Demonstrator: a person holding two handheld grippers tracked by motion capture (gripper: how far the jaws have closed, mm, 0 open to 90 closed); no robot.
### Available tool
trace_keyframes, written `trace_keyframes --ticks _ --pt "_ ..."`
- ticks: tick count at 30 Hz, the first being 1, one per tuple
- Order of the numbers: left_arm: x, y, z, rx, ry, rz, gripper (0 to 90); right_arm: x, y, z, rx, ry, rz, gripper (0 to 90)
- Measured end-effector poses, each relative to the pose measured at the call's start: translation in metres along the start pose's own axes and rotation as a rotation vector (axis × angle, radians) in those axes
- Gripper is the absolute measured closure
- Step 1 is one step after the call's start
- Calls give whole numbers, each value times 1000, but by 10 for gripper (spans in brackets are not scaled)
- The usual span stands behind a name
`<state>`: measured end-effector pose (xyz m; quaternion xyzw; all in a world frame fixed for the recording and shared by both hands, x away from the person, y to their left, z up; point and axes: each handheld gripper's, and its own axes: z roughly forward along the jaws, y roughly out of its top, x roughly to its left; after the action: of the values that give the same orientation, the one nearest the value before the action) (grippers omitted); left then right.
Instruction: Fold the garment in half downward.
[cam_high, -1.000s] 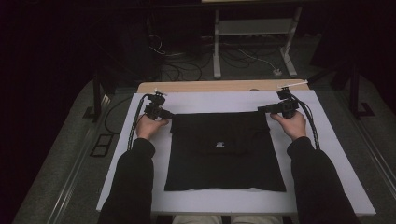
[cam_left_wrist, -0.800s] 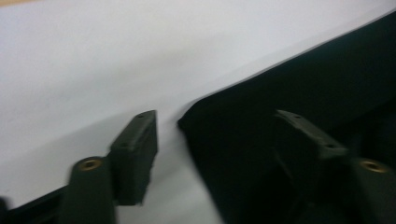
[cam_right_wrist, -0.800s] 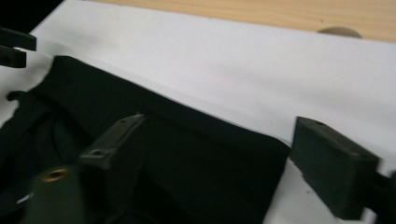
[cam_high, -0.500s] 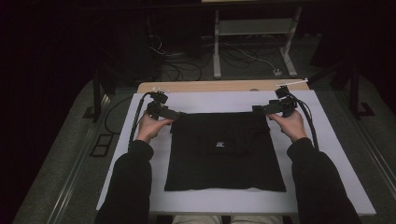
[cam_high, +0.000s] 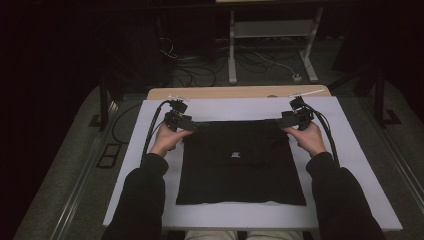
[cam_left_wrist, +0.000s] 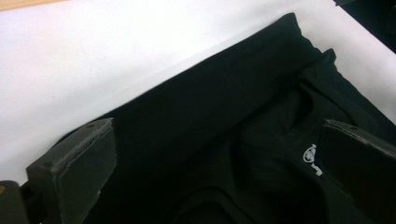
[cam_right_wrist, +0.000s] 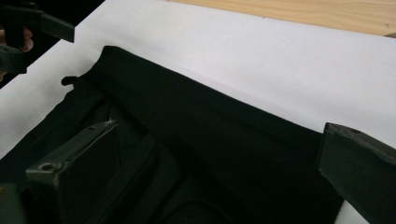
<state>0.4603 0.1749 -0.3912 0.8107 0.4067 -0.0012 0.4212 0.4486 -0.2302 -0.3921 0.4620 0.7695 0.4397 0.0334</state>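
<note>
High view shows the left tongs (cam_high: 192, 125) and right tongs (cam_high: 279, 122) released, just opened, over the folded black garment's (cam_high: 240, 165) far corners

In front of me lies the black garment (cam_high: 240, 165), folded flat into a near square on the white table cover. Its far edge is folded over into a band, and a small white logo (cam_high: 234, 155) shows near the middle.

white table cover (cam_high: 350, 150), wooden table edge (cam_high: 235, 92), floor cables (cam_high: 260, 60)
</note>
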Motion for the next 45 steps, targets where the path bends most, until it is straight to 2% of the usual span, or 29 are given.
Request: trace_keyframes --ticks 3,14,21,25,29,32,34,36,39,43,45 --pt "-2 -1 0 -6 -6 1 0 3 0 2 6 7 -8 0" --pt "-12 -6 7 -28 -70 4 0 14 -3 10 26 44 -28 0" --pt "-20 -10 16 3 -105 21 0 17 -9 20 53 60 -29 0" --pt "-20 -13 19 4 -118 13 0 18 -12 23 64 66 -32 0" --pt "-20 -17 23 35 -121 24 0 19 -14 27 76 66 -29 0" --pt "-20 -19 24 33 -126 24 5 19 -16 30 75 83 -31 82" --pt "-19 -19 24 29 -138 23 60 20 -17 31 80 87 -30 94" --pt "-18 -20 25 54 -151 31 95 20 -18 33 86 92 -29 132" --pt "-16 -22 28 81 -140 25 143 20 -19 36 94 94 -26 144" --pt "-11 -25 29 72 -137 4 268 19 -22 38 97 104 -24 214" --pt "-9 -27 30 69 -133 -3 295 19 -22 38 95 107 -26 249"
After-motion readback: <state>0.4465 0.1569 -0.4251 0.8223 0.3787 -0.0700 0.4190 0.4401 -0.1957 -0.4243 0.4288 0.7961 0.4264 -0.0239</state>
